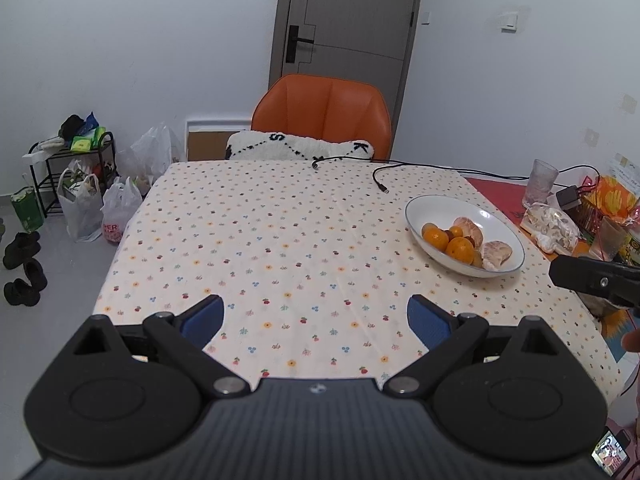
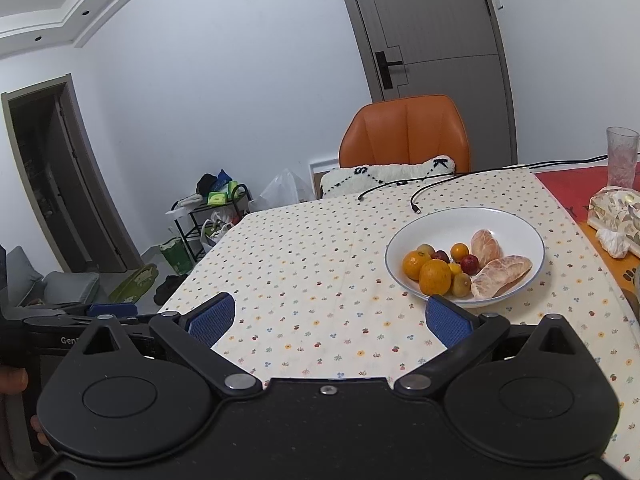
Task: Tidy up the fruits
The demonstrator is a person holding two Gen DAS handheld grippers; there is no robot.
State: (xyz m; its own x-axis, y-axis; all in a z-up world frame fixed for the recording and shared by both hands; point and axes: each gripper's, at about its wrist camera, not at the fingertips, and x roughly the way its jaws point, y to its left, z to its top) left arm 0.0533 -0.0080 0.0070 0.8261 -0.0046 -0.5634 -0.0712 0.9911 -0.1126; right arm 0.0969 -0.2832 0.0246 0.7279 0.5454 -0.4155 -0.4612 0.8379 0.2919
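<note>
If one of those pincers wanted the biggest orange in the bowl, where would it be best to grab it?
Probably from above, closing the right gripper across the widest part of the big orange. It sits at the near edge of the bowl, with smaller fruit touching its sides, so only its rounded top looks free. Both grippers are open and empty.
</note>
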